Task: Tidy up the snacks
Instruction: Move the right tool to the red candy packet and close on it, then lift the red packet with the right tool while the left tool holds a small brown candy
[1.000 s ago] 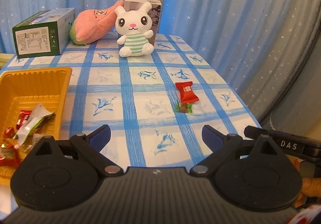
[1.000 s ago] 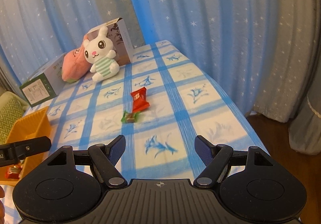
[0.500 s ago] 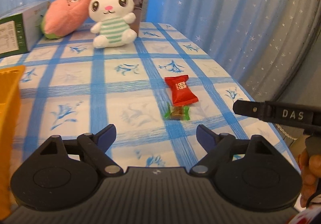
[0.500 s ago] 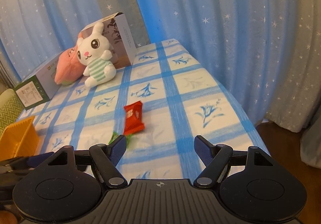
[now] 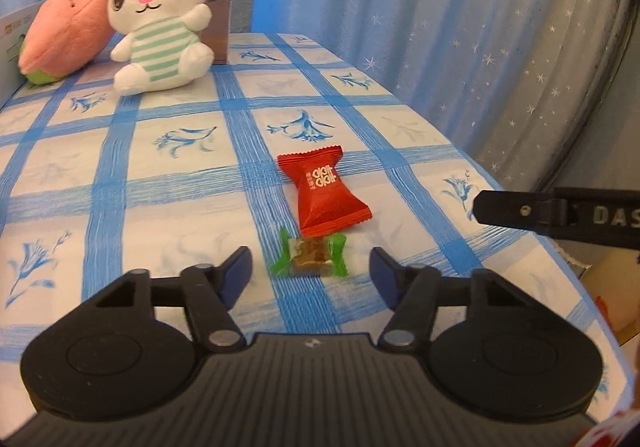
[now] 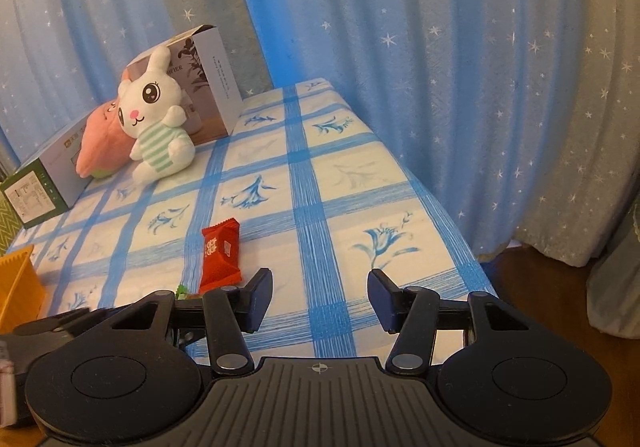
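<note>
A small green-wrapped candy (image 5: 311, 256) lies on the blue-checked tablecloth, with a red snack packet (image 5: 325, 193) touching its far side. My left gripper (image 5: 311, 271) is open and empty, its fingertips on either side of the green candy, just short of it. My right gripper (image 6: 319, 297) is open and empty, to the right of the red packet (image 6: 219, 256). The green candy (image 6: 183, 291) is mostly hidden behind its left finger. One right gripper finger (image 5: 556, 213) shows at the right of the left wrist view.
A white plush rabbit (image 5: 160, 19), a pink plush (image 5: 68, 39) and boxes (image 6: 204, 79) stand at the table's far end. A yellow tray's corner (image 6: 18, 289) shows at the left. The table's right edge (image 6: 448, 207) drops off beside blue starred curtains.
My left gripper has moved right and forward, away from the yellow tray, up to the green candy. My right gripper has moved forward and right beside the red packet.
</note>
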`<state>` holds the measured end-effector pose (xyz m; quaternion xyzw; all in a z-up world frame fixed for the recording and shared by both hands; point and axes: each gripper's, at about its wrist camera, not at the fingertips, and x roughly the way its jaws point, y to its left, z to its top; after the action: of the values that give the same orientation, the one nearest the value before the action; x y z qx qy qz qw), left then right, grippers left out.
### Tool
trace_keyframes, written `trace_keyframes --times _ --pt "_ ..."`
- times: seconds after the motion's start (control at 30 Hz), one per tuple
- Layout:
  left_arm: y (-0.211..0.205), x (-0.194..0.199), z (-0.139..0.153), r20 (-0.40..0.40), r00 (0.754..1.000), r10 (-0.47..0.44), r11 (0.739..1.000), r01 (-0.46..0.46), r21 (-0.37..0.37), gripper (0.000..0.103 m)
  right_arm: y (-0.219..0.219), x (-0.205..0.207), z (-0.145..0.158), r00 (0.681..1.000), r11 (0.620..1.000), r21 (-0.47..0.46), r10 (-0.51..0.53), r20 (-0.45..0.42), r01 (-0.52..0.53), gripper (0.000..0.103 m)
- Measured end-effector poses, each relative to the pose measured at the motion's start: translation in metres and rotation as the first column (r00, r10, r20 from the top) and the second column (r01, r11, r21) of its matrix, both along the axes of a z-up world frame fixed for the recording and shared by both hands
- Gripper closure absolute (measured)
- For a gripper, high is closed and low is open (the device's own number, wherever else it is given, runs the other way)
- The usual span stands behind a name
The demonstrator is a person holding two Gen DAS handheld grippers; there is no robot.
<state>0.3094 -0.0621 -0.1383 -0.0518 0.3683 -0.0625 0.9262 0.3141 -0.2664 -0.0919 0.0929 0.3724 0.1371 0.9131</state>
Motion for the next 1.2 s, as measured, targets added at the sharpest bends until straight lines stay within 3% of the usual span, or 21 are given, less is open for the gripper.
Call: trace_keyframes --times 0.17,0.27,0.63,0.93,1.13,1.2 --pt "-0.006 0.002 -0.003 0.023 0.999 -0.031 0.998 0.03 0.06 0.072 0.002 0.002 0.0 1.0 1.0 -0.009 -0.006 0.004 0.006 0.049" --pt "-0.001 -0.001 -0.001 0.028 0.999 -0.04 0.998 0.039 0.057 0.079 0.006 0.004 -0.001 1.0 1.0 -0.014 0.005 0.007 -0.005 0.049" --pt "0.04 -0.031 0.027 0.046 0.995 0.088 0.993 -0.091 0.074 0.08 0.037 0.029 -0.01 0.996 0.992 0.092 0.092 0.01 -0.092 0.049" --pt "0.072 -0.039 0.035 0.03 0.985 0.168 0.984 -0.17 0.053 0.08 0.091 0.053 -0.022 0.986 0.987 0.026 0.16 0.048 -0.161 0.049" --pt "0.083 -0.043 0.035 0.02 0.982 0.19 0.981 -0.19 0.042 0.08 0.115 0.058 -0.036 0.983 0.981 -0.076 0.18 0.043 -0.177 0.049" --pt "0.085 -0.044 0.036 0.018 0.981 0.193 0.98 -0.193 0.04 0.08 0.118 0.058 -0.041 0.982 0.978 -0.104 0.187 0.032 -0.183 0.065"
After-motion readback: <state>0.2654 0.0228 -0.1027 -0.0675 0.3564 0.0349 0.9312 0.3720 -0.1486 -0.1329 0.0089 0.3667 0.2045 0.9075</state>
